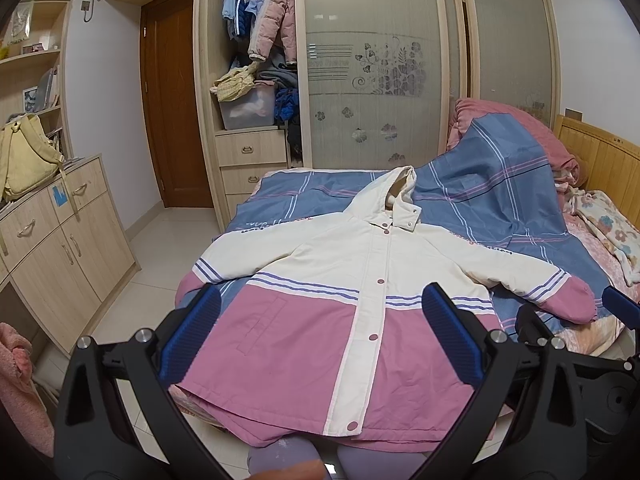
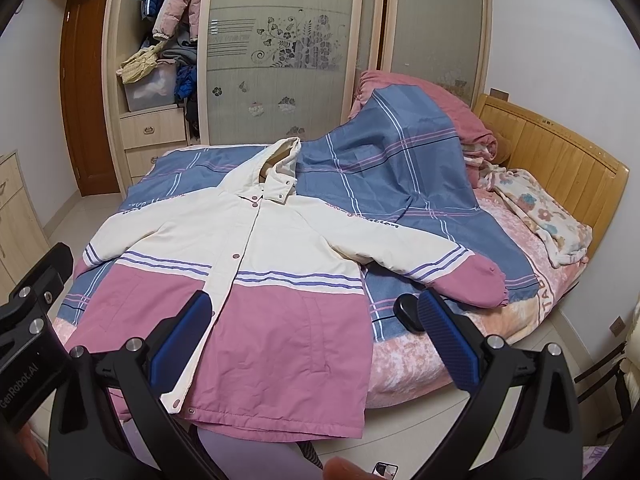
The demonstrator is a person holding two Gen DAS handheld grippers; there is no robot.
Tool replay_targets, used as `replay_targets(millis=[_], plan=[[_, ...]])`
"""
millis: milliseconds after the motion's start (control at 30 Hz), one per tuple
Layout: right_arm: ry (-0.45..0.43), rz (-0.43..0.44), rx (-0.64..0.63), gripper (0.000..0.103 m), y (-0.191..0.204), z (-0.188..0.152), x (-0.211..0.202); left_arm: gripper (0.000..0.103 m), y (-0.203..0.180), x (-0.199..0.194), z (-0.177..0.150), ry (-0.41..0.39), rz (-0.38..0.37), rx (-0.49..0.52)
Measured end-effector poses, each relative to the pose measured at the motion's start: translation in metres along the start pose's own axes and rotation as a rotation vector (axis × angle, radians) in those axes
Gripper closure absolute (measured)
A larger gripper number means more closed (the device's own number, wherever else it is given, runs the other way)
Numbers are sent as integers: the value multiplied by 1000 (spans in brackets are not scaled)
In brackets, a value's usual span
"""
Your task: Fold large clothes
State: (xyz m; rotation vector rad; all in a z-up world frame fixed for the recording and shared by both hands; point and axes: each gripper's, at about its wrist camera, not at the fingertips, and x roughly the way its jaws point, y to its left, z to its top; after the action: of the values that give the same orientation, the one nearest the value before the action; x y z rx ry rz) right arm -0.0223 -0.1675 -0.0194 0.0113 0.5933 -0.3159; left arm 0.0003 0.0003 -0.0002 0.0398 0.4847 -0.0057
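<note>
A cream and pink hooded jacket (image 1: 340, 300) (image 2: 256, 280) lies flat, front up and snapped shut, on the bed with both sleeves spread out and its hem hanging over the near edge. My left gripper (image 1: 320, 336) hovers open above the pink lower half, holding nothing. My right gripper (image 2: 316, 336) is open too, above the jacket's right pocket side and the bed edge. The right gripper's blue finger also shows at the right edge of the left wrist view (image 1: 620, 304).
A blue plaid quilt (image 1: 500, 192) covers the bed, heaped with pink bedding toward the wooden headboard (image 2: 560, 160). A floral blanket (image 2: 552, 216) lies by the headboard. A wardrobe (image 1: 380, 60) stands behind; a low cabinet (image 1: 60, 248) with a yellow bag stands left. Tiled floor lies between.
</note>
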Motion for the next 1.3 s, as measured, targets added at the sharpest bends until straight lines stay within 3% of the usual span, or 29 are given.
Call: replay_targets(millis=[1300], plan=[[35,25,-1,1,-6,-12,15,2,-2,16,-13,24,7,16]])
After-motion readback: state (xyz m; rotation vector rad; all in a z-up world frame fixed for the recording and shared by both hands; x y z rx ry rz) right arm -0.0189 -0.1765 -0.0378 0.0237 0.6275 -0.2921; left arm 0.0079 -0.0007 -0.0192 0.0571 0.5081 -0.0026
